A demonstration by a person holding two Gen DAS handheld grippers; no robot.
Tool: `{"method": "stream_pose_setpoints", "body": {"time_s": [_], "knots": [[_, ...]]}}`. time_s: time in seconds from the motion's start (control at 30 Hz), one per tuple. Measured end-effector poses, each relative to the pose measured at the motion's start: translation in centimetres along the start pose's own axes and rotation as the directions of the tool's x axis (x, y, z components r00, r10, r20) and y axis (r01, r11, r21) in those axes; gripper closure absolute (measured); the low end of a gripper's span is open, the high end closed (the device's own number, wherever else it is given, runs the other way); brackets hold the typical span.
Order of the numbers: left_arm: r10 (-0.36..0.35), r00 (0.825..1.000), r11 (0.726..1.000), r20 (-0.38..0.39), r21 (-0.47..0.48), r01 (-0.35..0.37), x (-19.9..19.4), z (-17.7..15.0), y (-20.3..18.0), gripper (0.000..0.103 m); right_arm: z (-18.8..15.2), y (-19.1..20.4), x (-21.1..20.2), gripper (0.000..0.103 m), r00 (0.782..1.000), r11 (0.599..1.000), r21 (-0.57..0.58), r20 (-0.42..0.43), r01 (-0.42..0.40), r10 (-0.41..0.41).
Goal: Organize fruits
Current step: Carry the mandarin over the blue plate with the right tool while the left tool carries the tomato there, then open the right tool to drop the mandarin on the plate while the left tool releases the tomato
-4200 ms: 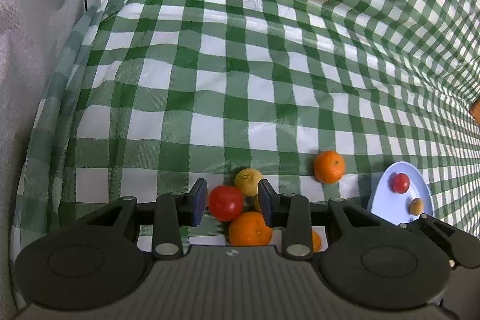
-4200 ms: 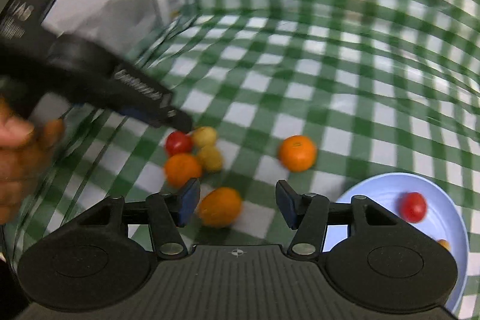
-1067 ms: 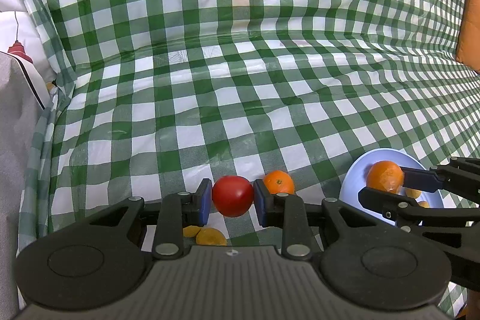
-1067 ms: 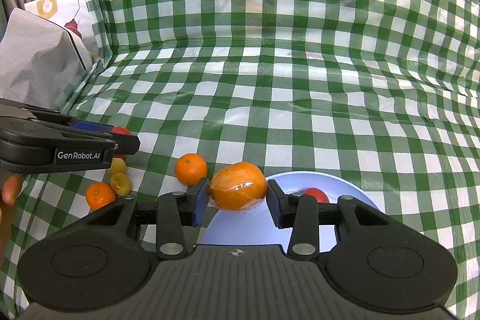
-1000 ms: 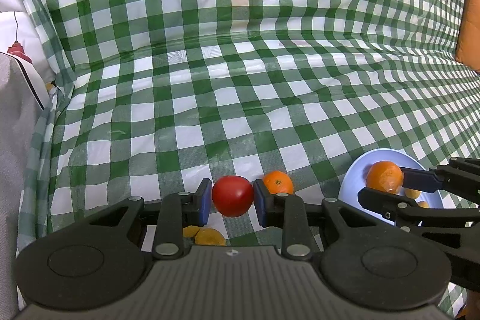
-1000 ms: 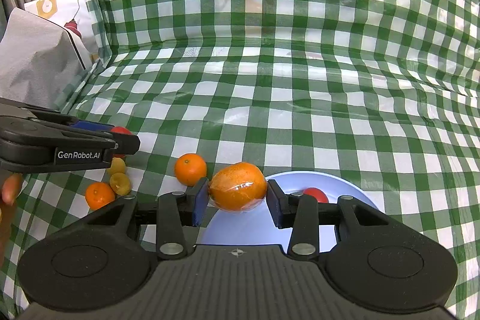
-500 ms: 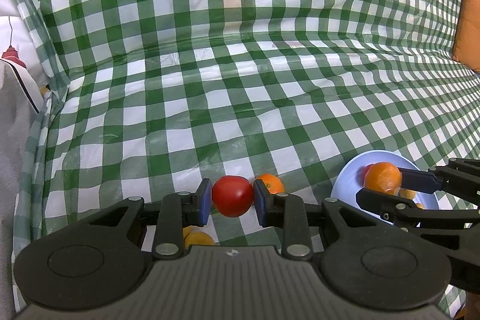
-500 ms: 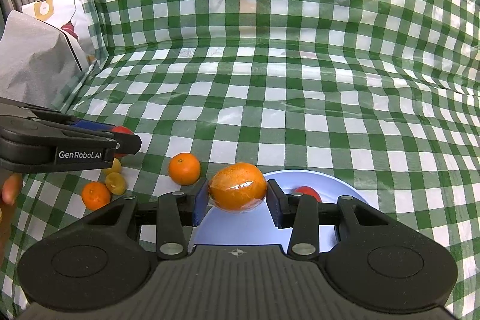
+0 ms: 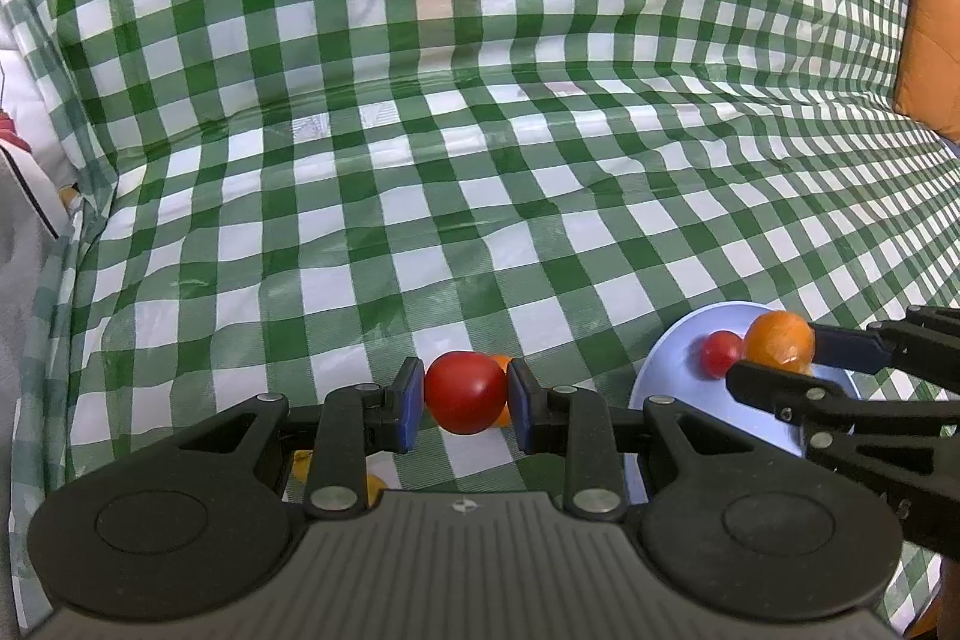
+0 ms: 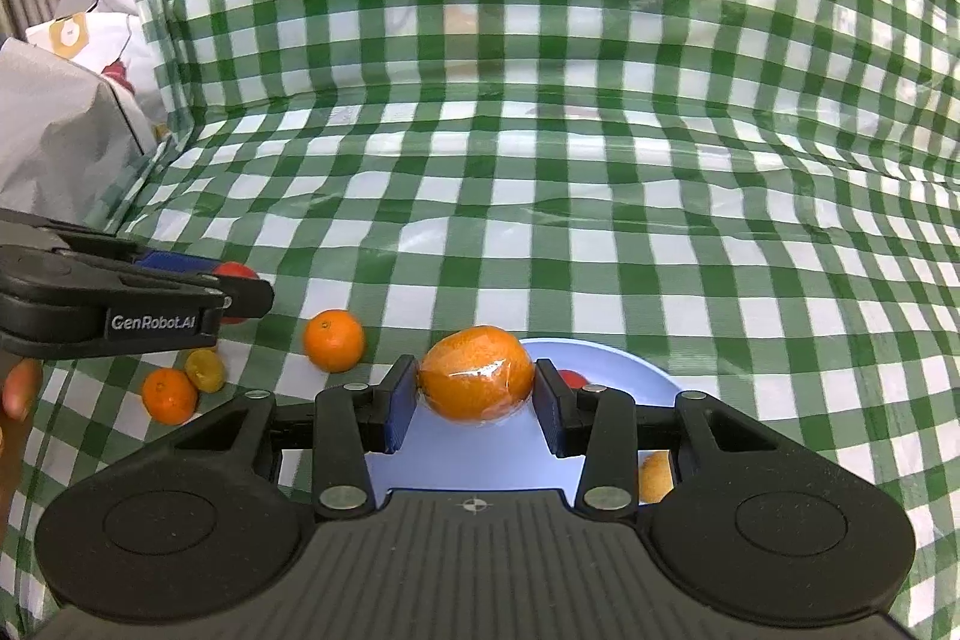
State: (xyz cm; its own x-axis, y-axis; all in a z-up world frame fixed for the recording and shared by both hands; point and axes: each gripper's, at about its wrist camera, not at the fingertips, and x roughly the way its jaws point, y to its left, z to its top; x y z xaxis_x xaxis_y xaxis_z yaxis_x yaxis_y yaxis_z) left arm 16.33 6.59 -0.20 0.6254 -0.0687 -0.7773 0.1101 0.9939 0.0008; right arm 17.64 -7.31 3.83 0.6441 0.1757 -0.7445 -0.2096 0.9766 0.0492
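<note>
The tomato [image 9: 465,391] is clamped between the pads of the left gripper [image 9: 463,405], above the checked cloth [image 9: 480,160]. The wrapped orange [image 10: 476,379] is clamped in the right gripper [image 10: 474,403], above the blue plate [image 10: 606,359], which holds a small tomato [image 9: 722,353]. Two loose oranges [image 10: 333,340] and a yellow fruit [image 10: 204,369] lie on the cloth left of the plate.

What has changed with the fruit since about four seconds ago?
Both grippers were empty over the pile then. Now the left gripper holds a red tomato, and the right gripper holds a wrapped orange above the blue plate. The other fruits stayed put.
</note>
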Motion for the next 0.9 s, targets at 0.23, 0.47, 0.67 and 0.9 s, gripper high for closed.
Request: {"method": "stream_pose_setpoints", "body": {"time_s": [0.23,0.47,0.67,0.9], "knots": [[-0.018,1.0,1.0,0.009,0.025,0.018,0.1,0.2,-1.4,0.07,-0.2,-2.1,-0.6,0.06,0.999,0.999,0.034,0.015,0.033,-0.034],[-0.078,0.997,0.995,0.027,0.058,0.077,-0.3,0.1,-3.7,0.07,-0.7,-4.6,-0.9,0.06,0.997,0.994,0.079,0.013,0.077,-0.078],[-0.18,0.983,0.975,0.013,0.13,0.177,-0.8,-0.5,-6.7,0.07,-1.1,-6.4,-1.1,0.06,0.994,0.988,0.115,0.01,0.107,-0.109],[-0.222,0.975,0.955,-0.003,0.198,0.218,-1.1,-1.5,-9.2,0.07,-1.7,-7.1,-1.0,0.06,0.994,0.986,0.124,0.007,0.109,-0.11]]}}
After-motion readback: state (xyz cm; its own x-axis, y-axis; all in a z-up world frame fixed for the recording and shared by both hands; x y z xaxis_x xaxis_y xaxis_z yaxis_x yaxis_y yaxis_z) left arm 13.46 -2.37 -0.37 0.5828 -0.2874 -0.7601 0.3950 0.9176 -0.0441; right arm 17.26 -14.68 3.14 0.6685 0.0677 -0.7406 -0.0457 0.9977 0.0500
